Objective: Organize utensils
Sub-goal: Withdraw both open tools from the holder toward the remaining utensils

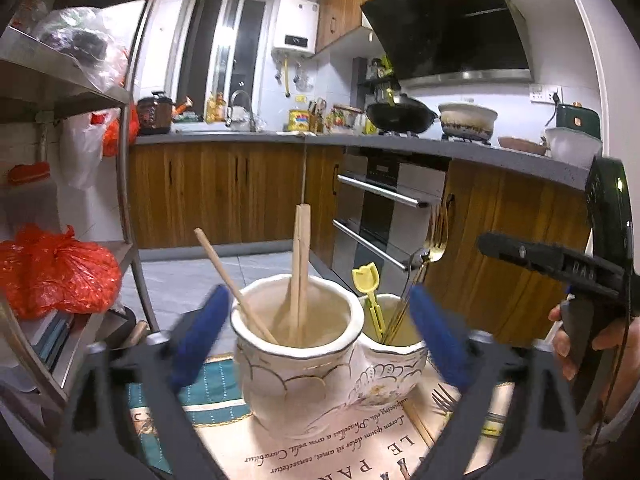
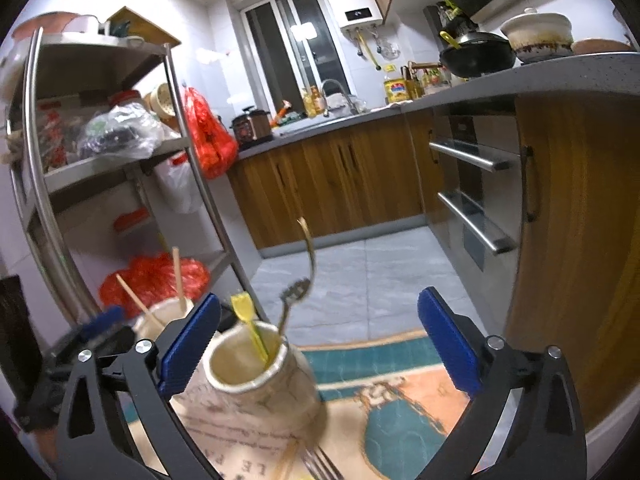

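Observation:
A white ceramic two-cup holder (image 1: 304,380) stands on a printed mat (image 1: 320,452). Its big cup holds three wooden chopsticks (image 1: 300,272). Its small cup (image 2: 252,376) holds a yellow pick (image 1: 370,296) and gold cutlery (image 1: 434,244). My left gripper (image 1: 320,332) is open and empty, its blue pads (image 1: 200,340) on either side of the holder. My right gripper (image 2: 320,344) is open and empty just above the small cup; it also shows at the right of the left wrist view (image 1: 560,264). A fork (image 2: 320,466) and a chopstick (image 2: 286,462) lie on the mat in front of the holder.
A metal shelf rack (image 2: 120,152) with red bags (image 1: 56,272) stands at the left. Wooden cabinets (image 1: 216,196) and an oven (image 1: 384,208) are behind. The countertop (image 2: 520,76) with a wok and pots overhangs at the right.

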